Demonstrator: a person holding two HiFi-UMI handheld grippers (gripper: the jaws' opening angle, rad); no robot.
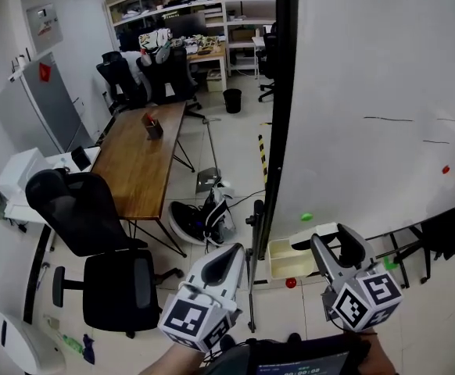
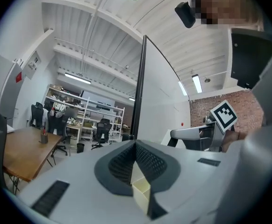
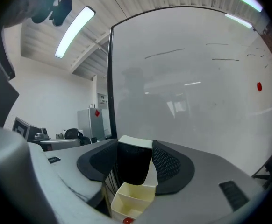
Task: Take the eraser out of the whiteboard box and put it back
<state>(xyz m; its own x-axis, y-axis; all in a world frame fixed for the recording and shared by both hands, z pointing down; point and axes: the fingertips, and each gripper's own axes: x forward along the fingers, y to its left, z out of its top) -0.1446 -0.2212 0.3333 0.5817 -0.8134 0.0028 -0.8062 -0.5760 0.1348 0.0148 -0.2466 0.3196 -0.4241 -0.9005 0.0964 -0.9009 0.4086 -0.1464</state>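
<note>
Head view looked steeply down from above; left gripper (image 1: 232, 251) and right gripper (image 1: 331, 237) sat near bottom edge. Left gripper view faced level along whiteboard (image 2: 157, 101) edge toward distant table (image 2: 14, 153). Right gripper view faced whiteboard close, whiteboard box (image 3: 132, 199) under fingers (image 3: 173, 164). All three shared whiteboard; head and left gripper views shared table.

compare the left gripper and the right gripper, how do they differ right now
The left gripper has its jaws together at the tips with nothing between them. The right gripper has its jaws wide, clamped on the black eraser. The left gripper looks along the whiteboard edge-on, toward the office, while the right gripper faces its white surface. Both hover close to the cream whiteboard box.
</note>
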